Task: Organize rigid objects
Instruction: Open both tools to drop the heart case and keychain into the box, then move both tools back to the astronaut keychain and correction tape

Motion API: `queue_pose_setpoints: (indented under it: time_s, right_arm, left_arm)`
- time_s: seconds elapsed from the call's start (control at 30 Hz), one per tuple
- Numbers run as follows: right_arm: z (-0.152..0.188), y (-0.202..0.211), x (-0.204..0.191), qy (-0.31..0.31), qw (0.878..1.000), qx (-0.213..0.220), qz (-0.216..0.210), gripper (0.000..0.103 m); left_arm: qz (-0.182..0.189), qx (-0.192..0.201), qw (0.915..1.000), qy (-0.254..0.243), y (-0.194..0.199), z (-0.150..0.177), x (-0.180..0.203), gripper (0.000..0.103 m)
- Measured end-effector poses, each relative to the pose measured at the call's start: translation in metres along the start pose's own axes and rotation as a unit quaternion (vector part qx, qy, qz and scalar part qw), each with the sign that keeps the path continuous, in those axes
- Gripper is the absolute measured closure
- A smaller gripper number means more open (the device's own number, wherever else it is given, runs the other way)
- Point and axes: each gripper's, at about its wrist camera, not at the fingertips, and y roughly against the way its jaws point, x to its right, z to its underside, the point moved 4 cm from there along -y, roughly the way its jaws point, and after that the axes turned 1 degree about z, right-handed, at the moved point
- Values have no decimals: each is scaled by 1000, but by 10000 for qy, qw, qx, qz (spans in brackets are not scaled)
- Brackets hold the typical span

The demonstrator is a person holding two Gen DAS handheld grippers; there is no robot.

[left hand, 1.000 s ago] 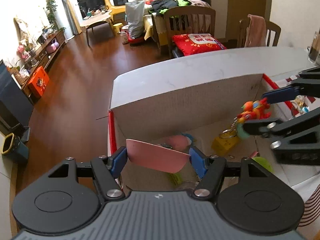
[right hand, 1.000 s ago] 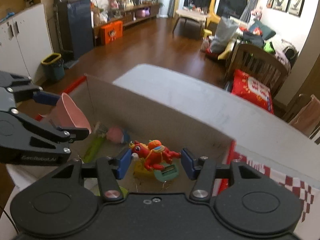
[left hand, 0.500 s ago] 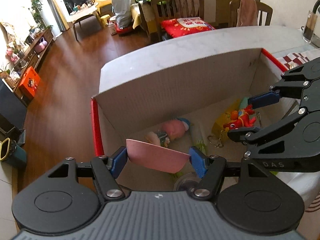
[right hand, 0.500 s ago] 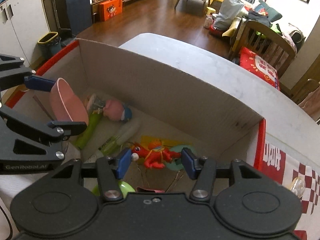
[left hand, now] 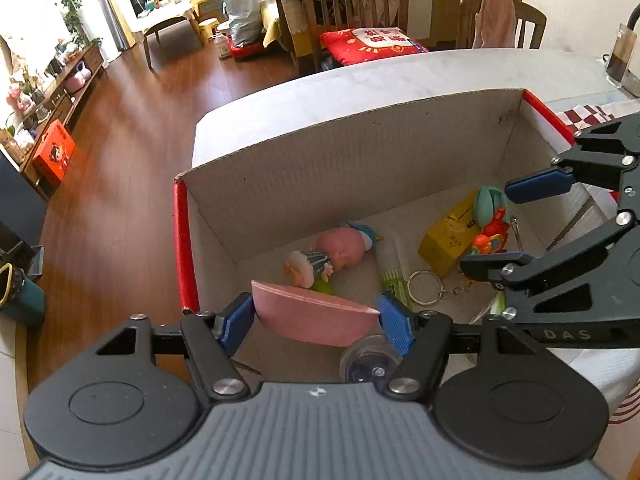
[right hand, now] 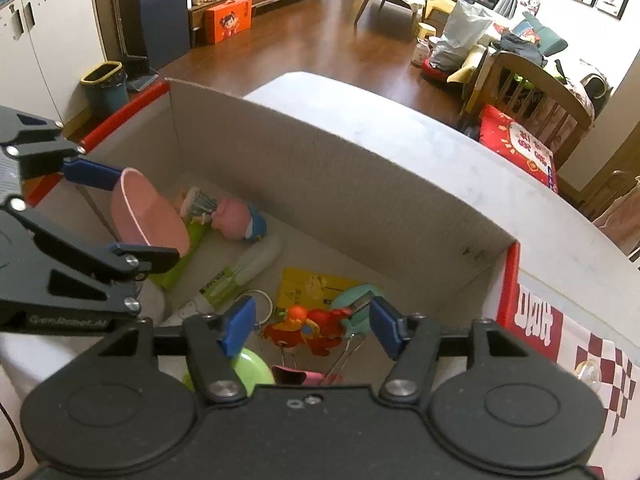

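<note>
My L claw (left hand: 316, 316) over near-left corner of box (left hand: 360, 152), clamped on pink bowl (left hand: 316, 318). Bowl on edge betw both blue pads (left hand: 236, 320), rim touching each; hangs above box floor.

My R claw (right hand: 312, 326) over R end of box, pts down into it. Jaws have just been opening; red toy (right hand: 316, 330) sits betw pads w/ gaps both sides, not gripped. Toy looks to lie on box floor, just beside mint disc (right hand: 354, 300) and yellow pack (right hand: 312, 286), keyring (left hand: 426, 288) near.

Also in box: pink doll (left hand: 344, 246) and small striped figure (left hand: 308, 268) mid-floor, white tube (left hand: 390, 260) beside them, green thing (right hand: 248, 368) under R claw, partly hidden.

Box on pale table (left hand: 360, 92); checked cloth (right hand: 592, 356) to R of box.
</note>
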Motion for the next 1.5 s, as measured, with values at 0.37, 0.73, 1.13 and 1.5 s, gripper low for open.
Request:
queue_pose_setpoints:
  time_s: [0.37,0.73,1.13,1.5]
  right_arm:
    - [2,36,4,-20,9995,322,-75,37]
    - [11,86,20,-239,9961,759,-380,21]
    - [39,142,52,-483,9881,1295,-674,10]
    - [89,191,116,-753,9786,1834,-557,1]
  left_arm:
    - [121,148,9994,278,20,3,6,31]
    - [301,516,9971,470,60,5,23,24]
    - [494,1015,9914,666,113,2,51,22]
    - [667,1403,9847,793,145,-14,108,19]
